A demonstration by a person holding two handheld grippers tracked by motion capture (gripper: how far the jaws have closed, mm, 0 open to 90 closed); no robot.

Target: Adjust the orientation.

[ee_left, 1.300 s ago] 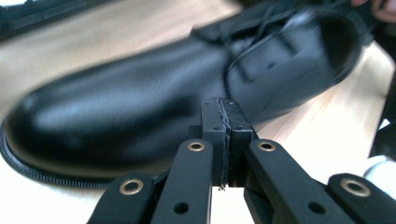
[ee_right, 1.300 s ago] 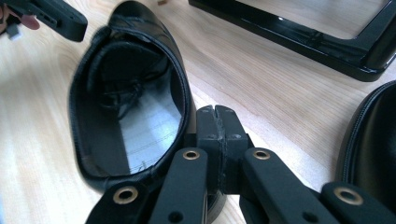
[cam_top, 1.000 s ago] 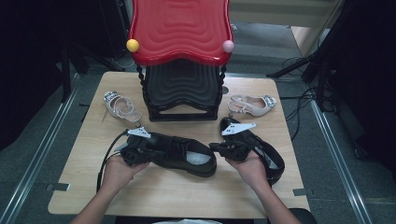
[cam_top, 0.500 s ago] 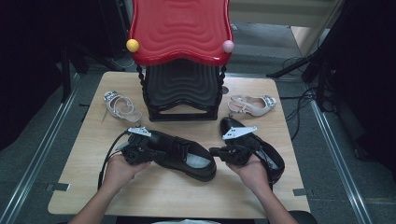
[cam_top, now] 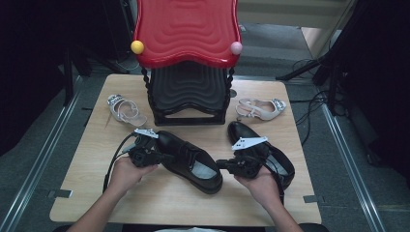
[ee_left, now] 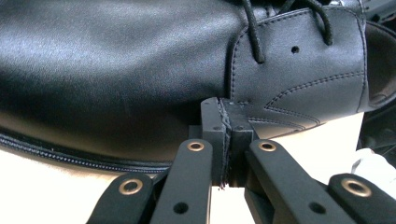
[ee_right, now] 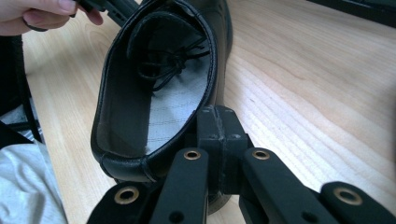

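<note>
Black leather shoe [cam_top: 191,159] lies at the frame's lower centre on the table [cam_top: 159,198], the left tool [cam_top: 162,155] and right tool [cam_top: 220,164] both pressed together against it.

Soft overhead light, dim dark surroundings

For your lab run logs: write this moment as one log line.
left gripper: shut, against black shoe side | right gripper: shut, at its heel | second black shoe: under right hand | sandals: beside rack
</note>
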